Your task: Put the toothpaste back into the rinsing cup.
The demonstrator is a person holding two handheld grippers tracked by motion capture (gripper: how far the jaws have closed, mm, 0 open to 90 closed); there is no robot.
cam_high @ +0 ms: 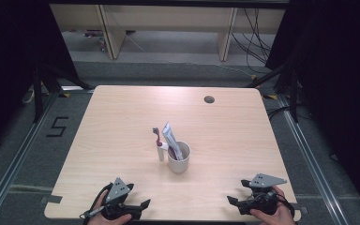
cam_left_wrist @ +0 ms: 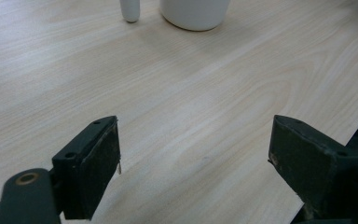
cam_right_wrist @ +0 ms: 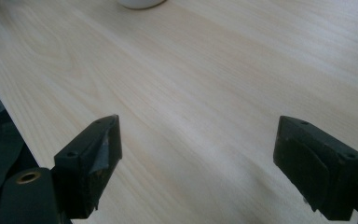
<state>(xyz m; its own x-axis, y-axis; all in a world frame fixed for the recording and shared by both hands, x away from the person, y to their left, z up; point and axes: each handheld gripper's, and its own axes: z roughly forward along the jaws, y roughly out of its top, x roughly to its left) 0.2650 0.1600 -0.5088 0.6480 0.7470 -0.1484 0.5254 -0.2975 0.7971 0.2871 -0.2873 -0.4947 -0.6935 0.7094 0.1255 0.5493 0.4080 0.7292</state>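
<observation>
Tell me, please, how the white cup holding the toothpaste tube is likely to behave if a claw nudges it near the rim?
The white round cup looks ceramic, so probably stiff and smooth. The white-and-red toothpaste tube stands tall above its rim, so a high push might tip it; a low push would likelier slide it on the pale wooden table.

Your left gripper [cam_high: 143, 204] and right gripper [cam_high: 230, 200] sit low, jaws spread wide, each held in a hand.
</observation>
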